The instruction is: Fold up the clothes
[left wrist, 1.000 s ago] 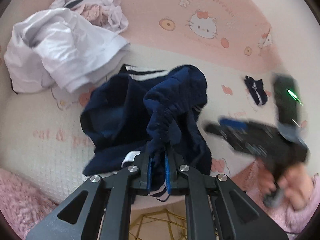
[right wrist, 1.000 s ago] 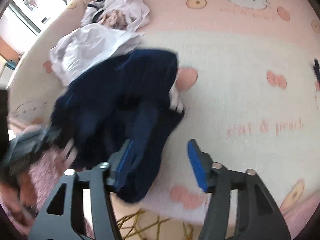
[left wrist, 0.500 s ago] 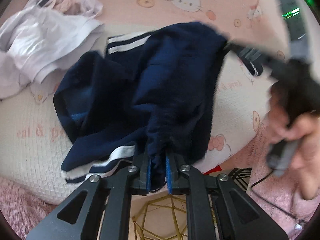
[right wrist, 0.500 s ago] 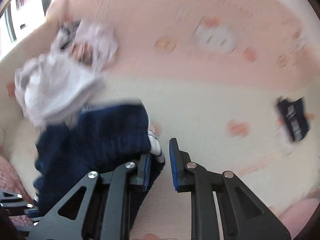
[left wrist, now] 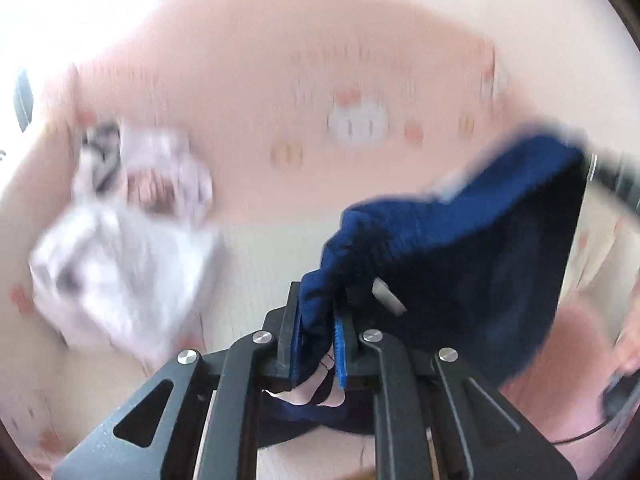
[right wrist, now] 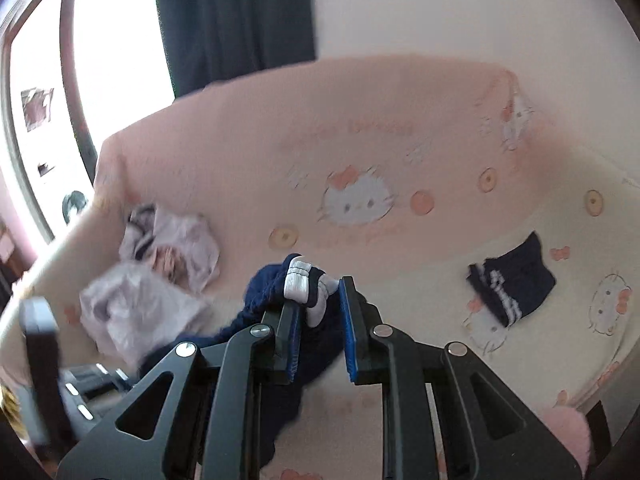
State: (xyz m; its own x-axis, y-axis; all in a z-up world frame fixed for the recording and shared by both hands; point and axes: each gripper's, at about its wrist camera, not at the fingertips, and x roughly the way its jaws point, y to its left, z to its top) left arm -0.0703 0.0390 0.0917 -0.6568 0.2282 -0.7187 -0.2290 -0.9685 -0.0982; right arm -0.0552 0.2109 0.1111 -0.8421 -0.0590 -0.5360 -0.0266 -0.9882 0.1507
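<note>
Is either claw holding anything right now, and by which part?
Both hold the navy garment. The left claw pinches a bunched edge; the right claw has the white-striped edge between its pads, though how tightly is unclear.

A pink and cream bed cover printed with cartoon cats fills most of the scene. Behind it rises a pale wall. Left of the wall hangs a dark curtain, and beside that a bright window pours daylight in.

A pink cartoon-cat bedspread lies below a dark curtain and window.
</note>
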